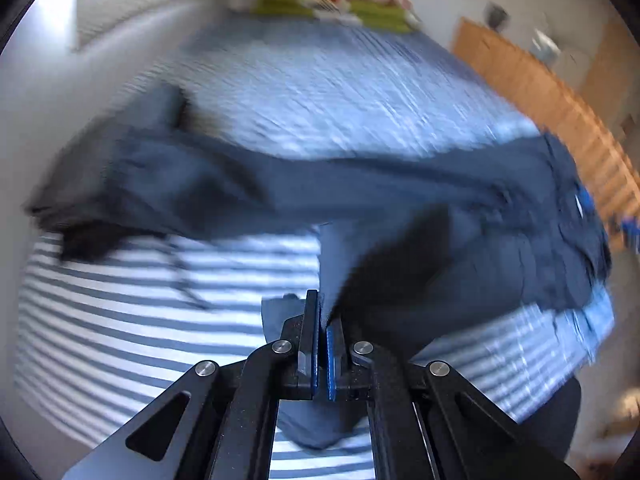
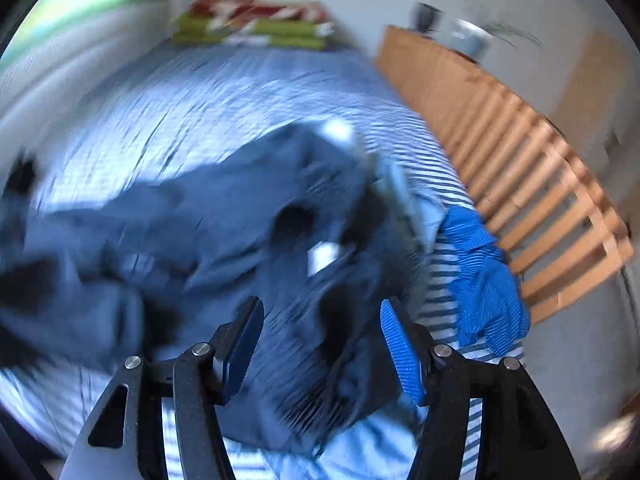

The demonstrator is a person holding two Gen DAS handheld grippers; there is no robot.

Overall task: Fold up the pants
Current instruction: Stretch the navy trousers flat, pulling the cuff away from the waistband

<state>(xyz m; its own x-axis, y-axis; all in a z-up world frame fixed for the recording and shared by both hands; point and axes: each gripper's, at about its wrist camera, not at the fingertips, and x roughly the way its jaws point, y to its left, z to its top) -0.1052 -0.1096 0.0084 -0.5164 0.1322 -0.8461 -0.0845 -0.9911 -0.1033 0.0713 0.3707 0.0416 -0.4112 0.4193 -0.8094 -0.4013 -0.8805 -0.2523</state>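
While left tongs (image 1: 322,344) pinch pants (image 1: 360,192), bed (image 1: 160,300)

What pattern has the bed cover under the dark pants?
The bed cover has blue and white stripes, clearest in the left wrist view.

- A bed (image 1: 360,92) is covered by a blue-and-white striped sheet.
- Dark blue pants (image 1: 340,184) are spread, rumpled, across the bed.
- A bright blue cloth (image 2: 484,276) is seen on the sheet near the wooden slatted frame (image 2: 520,168).
- Green and red bedding (image 2: 256,24) is stacked at the far end.
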